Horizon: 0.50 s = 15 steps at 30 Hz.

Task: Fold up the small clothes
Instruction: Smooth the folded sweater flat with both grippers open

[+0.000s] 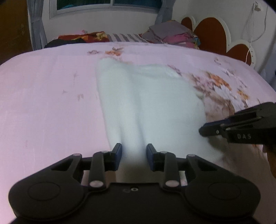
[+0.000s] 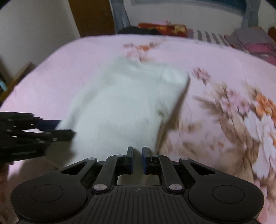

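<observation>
L wrist view shows the window [image 1: 110,6] and grey curtain [image 1: 35,24] on the far wall, plus the brown scalloped headboard [image 1: 212,34] and white cables [image 1: 250,29] far right; the R wrist view cuts most of that off. R wrist view instead gives a brown door [image 2: 91,15] far left and a wooden item [image 2: 20,75] by the bed's left edge. Both views show the pink floral bedsheet [image 1: 43,94], the folded-clothes pile [image 1: 172,34] at the far right and the red patterned fabric [image 1: 82,37] at the far edge.

White garment [image 1: 146,103] lies mid-bed, stretching from near to far, w/ its near edge lifted into both grippers.

Left gripper [image 1: 134,152]: jaws partly apart, w/ a bunched fold of the white garment running between the blue pads [image 1: 118,155]; pads sit against the cloth, so it's gripping. Right gripper [image 2: 137,155]: jaws nearly closed, narrow gap, the garment's near edge pinched between them.

Writing: "DAS" reads on the right gripper's side, seen in the L wrist view at right. R view is motion-blurred; nothing else legible.
</observation>
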Each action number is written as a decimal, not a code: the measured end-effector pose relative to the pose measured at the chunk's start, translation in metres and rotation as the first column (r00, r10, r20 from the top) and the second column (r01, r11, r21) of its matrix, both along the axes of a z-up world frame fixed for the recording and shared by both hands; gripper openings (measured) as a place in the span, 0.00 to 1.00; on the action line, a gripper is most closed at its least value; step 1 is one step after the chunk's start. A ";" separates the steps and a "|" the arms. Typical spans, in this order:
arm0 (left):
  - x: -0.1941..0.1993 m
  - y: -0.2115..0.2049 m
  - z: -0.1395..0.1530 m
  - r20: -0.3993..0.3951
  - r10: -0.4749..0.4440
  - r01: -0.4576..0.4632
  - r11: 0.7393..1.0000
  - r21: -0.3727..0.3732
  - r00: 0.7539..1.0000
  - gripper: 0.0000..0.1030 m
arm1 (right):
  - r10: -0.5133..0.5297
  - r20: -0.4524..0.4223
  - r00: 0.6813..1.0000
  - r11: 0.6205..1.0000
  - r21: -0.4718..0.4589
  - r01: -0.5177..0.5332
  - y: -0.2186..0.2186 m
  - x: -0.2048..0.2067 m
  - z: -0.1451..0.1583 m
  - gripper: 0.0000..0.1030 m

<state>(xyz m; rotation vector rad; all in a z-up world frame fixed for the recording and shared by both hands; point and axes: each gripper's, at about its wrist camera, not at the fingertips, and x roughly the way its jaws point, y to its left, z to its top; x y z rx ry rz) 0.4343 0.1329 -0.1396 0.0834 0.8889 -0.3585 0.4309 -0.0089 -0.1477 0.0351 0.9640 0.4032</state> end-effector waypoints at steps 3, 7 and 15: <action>-0.013 -0.003 0.002 0.010 -0.002 0.001 1.000 0.030 1.000 0.29 | -0.012 0.019 1.000 0.999 -0.044 0.013 -0.003 -0.014 0.002 0.09; -0.028 -0.004 0.010 0.017 0.021 -0.022 0.999 0.025 1.000 0.28 | 0.000 0.048 0.999 0.999 0.045 -0.002 -0.006 -0.040 0.017 0.09; -0.047 -0.007 0.008 0.015 0.076 -0.077 0.995 0.062 0.997 0.29 | -0.030 -0.006 1.000 1.000 0.005 0.030 -0.004 -0.057 0.001 0.09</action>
